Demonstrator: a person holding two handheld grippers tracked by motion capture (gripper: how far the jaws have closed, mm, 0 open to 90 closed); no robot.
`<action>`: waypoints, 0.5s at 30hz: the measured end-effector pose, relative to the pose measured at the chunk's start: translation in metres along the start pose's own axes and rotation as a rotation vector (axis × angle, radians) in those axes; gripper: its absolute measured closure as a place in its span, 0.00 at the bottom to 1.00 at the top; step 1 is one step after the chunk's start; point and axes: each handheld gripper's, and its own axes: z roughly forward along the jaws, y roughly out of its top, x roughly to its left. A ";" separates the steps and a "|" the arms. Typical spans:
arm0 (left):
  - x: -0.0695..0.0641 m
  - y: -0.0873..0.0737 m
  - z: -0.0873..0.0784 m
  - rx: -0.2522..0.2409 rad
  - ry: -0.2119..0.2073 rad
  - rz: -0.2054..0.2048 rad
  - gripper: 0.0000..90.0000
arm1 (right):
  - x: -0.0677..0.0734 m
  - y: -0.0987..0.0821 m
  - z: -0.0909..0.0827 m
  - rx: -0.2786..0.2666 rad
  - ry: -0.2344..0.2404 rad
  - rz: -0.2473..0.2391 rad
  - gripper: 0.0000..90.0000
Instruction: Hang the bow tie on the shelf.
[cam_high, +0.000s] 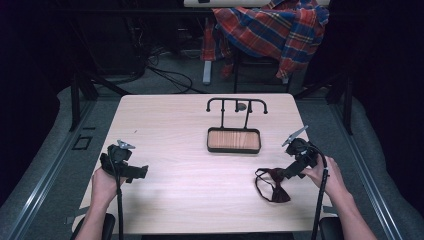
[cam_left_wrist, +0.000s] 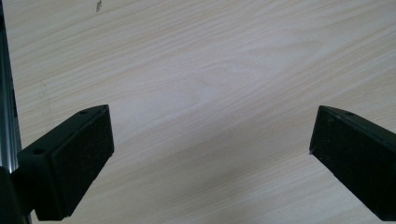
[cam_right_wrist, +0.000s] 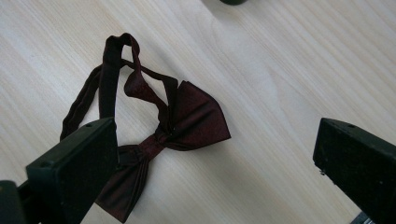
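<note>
Both forearms enter from the near edge of the table (cam_high: 165, 200). Left hand (cam_high: 102, 186) grips the left gripper (cam_high: 134, 172) over the near-left part of the tabletop, body tilted, jaws pointing toward the table's middle. In the left gripper view the two black jaws stand wide apart over bare light wood grain, nothing between them.

Right hand (cam_high: 326, 176) holds the right gripper (cam_high: 286, 173) at the near-right, angled down and leftward, its cable (cam_high: 320, 205) trailing back toward the near edge. Jaws spread wide, gripping nothing. Right gripper view: the dark maroon bow tie (cam_right_wrist: 180, 133) lies flat on the wood; the left-hand jaw overlaps one wing and part of the strap (cam_right_wrist: 109, 77) (contact with the fabric cannot be told), the other jaw sits well apart over bare table. The strap loops away from the knot in a loose tangle.

High view puts the bow tie (cam_high: 274, 184) at the near-right of the table, just beside the right gripper's tips.

Farther back, near table centre, a black stand (cam_high: 235, 131) with a wood-lined base tray and a hooked crossbar on top; tray looks empty. A small grey item behind the crossbar is too small to identify.

Beyond the table: cables on the floor, and a red-blue plaid cloth (cam_high: 272, 30) draped over a chair.
</note>
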 end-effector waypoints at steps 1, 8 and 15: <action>0.001 0.000 0.000 0.000 0.000 -0.002 0.00 | 0.000 0.001 0.001 0.003 0.002 -0.005 0.00; -0.001 0.001 0.002 0.005 -0.009 0.004 0.00 | 0.005 0.008 0.003 -0.021 0.015 -0.046 0.02; -0.001 0.001 0.002 0.007 -0.011 0.004 0.00 | 0.017 0.019 0.013 -0.009 0.026 -0.116 0.08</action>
